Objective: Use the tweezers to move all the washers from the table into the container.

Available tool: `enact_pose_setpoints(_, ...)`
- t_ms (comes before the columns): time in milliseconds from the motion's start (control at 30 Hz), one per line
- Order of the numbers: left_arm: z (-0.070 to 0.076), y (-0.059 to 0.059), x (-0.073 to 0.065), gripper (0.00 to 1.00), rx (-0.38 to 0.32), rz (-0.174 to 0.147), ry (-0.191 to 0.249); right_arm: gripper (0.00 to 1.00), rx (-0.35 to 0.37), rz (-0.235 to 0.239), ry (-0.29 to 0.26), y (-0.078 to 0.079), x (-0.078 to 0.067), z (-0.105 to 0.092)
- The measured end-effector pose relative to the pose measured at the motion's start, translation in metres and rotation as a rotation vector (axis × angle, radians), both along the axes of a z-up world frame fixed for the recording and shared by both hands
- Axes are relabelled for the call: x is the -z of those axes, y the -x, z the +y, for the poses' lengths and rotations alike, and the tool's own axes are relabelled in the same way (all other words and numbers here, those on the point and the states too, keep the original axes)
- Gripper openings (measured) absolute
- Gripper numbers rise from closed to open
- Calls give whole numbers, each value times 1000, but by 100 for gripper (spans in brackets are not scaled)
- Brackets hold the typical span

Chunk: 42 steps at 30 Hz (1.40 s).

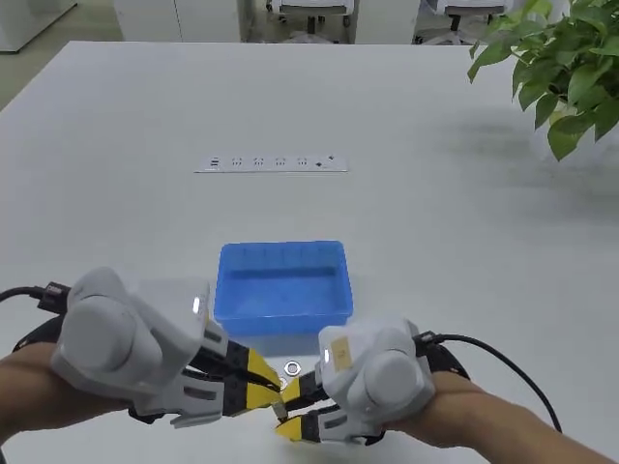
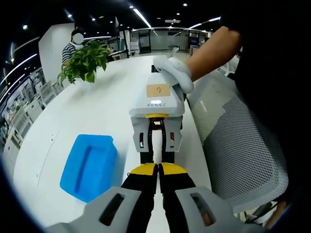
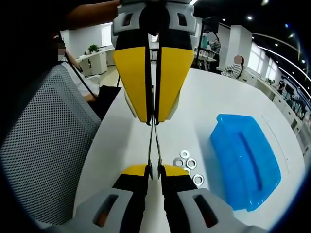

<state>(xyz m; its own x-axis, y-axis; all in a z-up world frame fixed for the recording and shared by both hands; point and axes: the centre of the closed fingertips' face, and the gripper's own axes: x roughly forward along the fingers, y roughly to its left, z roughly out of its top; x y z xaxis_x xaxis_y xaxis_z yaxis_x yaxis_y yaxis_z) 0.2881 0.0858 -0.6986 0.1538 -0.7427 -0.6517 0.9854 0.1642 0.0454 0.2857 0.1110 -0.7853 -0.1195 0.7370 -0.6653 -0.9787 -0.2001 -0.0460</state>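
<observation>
- Left gripper (image 1: 263, 385) and right gripper (image 1: 298, 408) sit closest in head view, nose to nose, yellow jaws meeting low at ctr. One of the washers (image 1: 292, 368) lies on the table (image 1: 435, 222) just beyond them, w/ the blue container (image 1: 282, 280) near, behind it.
- Left gripper view: own jaws narrow, nearly together. Right gripper (image 2: 157, 158) faces in w/ the tweezers (image 2: 156, 145) btwn its jaws. Container (image 2: 90, 165) lies off to one side.
- Right gripper view: tweezers (image 3: 153, 145) span both claws, each pinched narrow on them, own jaws on near end, left gripper (image 3: 152, 121) on far end. Four washers (image 3: 191, 163) lie in a loose cluster on the table, btwn tweezers and container (image 3: 245, 162).
- Handling, my guess: washers are light, thin, hard, slick metal lying flat, so prone to skid or flip. Best grab is probably one prong through the hole, other on outer rim. Tweezers look springy, so squeeze mid-arm.
</observation>
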Motion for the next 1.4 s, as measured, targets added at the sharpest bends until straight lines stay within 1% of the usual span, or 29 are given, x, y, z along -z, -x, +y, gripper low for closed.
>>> enact_pose_setpoints(600,-2,-12,-3,6,19,-16,-15,13,34,-8,-15,-15,-6,-1)
enact_pose_setpoints(1100,-3,-23,2,6,26,-20,-31,13,48,-16,-13,-27,-3,-2)
enact_pose_setpoints(1400,-5,-28,1,6,26,-24,-28,13,52,-12,-17,-31,-3,-1)
